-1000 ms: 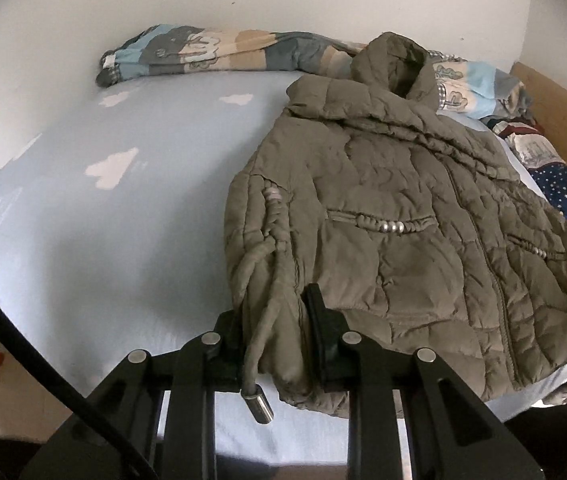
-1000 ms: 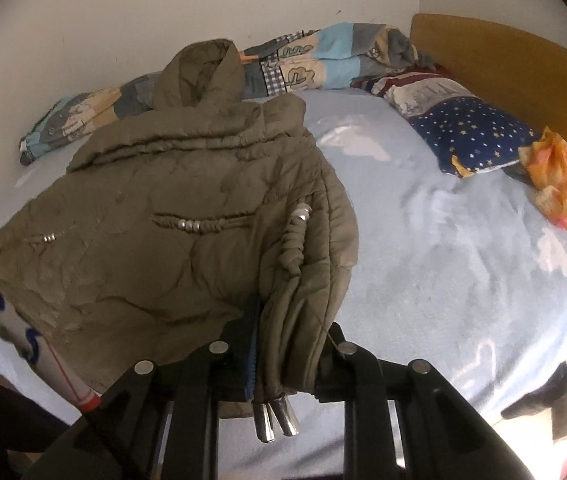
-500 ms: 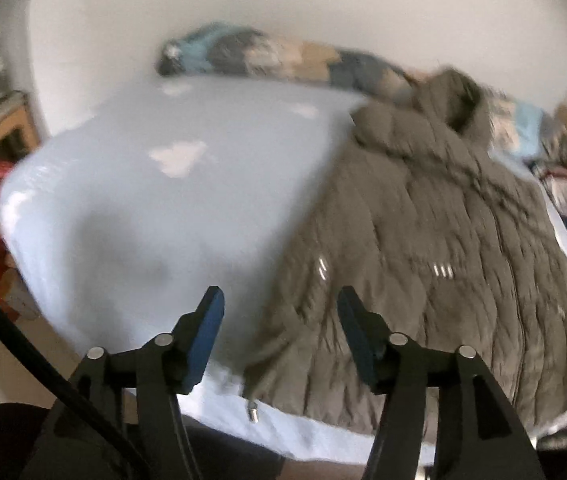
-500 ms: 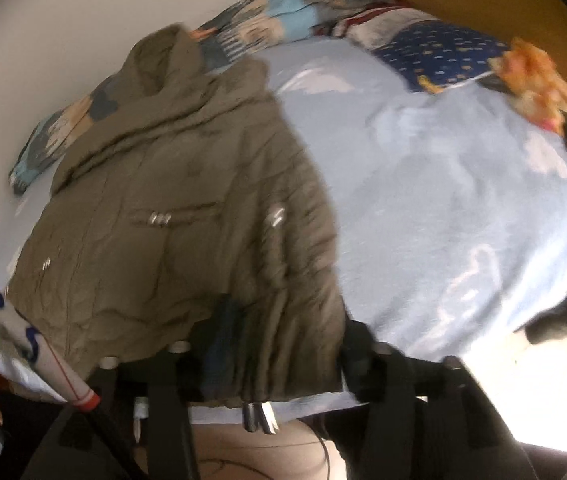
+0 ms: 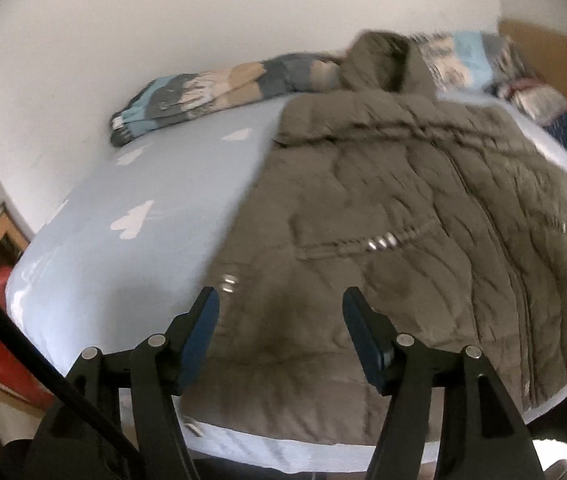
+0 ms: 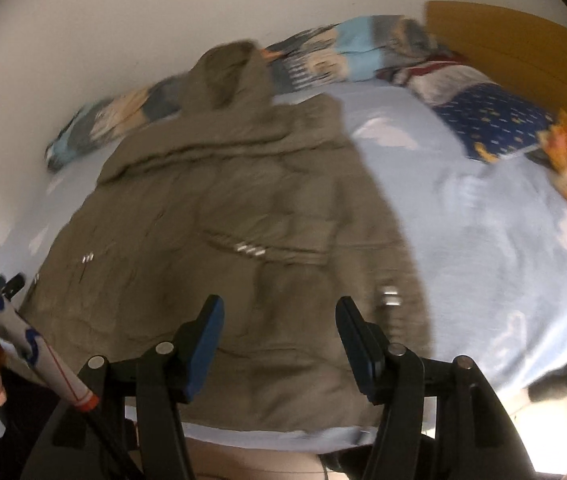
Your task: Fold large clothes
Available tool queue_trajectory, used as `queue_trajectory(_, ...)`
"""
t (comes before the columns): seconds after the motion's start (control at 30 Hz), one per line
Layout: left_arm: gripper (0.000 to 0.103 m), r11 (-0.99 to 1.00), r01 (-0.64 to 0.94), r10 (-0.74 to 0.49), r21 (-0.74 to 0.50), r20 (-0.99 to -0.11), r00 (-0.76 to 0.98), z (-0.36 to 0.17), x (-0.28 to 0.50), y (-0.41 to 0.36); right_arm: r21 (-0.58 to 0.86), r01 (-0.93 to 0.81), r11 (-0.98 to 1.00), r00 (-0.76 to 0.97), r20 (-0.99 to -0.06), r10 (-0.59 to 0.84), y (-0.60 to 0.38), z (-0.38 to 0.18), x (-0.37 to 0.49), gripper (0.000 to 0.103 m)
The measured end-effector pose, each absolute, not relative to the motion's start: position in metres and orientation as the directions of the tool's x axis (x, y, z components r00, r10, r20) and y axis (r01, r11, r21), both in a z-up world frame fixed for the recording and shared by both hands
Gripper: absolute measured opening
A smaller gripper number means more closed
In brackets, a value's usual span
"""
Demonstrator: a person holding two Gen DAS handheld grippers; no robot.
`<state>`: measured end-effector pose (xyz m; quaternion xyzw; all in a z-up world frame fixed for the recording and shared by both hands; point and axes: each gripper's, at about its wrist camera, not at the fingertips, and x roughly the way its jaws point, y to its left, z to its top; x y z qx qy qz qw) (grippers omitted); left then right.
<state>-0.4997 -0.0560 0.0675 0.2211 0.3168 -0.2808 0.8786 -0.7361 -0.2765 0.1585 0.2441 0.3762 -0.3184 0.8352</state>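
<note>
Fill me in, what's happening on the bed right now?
A person with two handheld grippers is folding an olive puffer jacket on the blue bed sheet. Both sleeves lie folded in over the front. The left gripper and right gripper have just been opening, with nothing pinched between their fingers; both hover over the jacket's hem.

Each hand-held gripper [image 5: 277, 334] [image 6: 279, 334] is black with blue-padded fingers [image 5: 199, 332], silver screws [image 5: 157, 340], and a black cable [image 5: 23, 356].

Jacket [image 5: 383, 208] flat on bed [image 5: 131, 240], hood [image 6: 227, 80] toward wall, blanket [image 5: 211, 92] behind.
</note>
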Motion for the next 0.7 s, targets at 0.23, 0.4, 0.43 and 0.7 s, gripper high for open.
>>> queue_trajectory(0.23,0.063,0.711,0.663,-0.287,0.232,-0.766,0.576,0.028,-0.496,-0.069,0.095,0.66,0.745,0.458,-0.837,-0.299,-0.254,0.121,-0.696,0.062)
queue_trajectory(0.4,0.064,0.72,0.661,-0.283,0.213,-0.78,0.559,0.024,-0.493,-0.07,0.108,0.675,0.73,0.412,-0.875,-0.252,-0.256,0.093,-0.699,0.063)
queue_trajectory(0.43,0.064,0.72,0.66,-0.281,0.214,-0.78,0.56,0.024,-0.493,-0.071,0.115,0.676,0.727,0.415,-0.876,-0.247,-0.257,0.092,-0.7,0.063)
queue_trajectory(0.7,0.064,0.732,0.654,-0.287,0.191,-0.784,0.55,0.028,-0.493,-0.07,0.076,0.665,0.743,0.392,-0.882,-0.262,-0.251,0.084,-0.698,0.07)
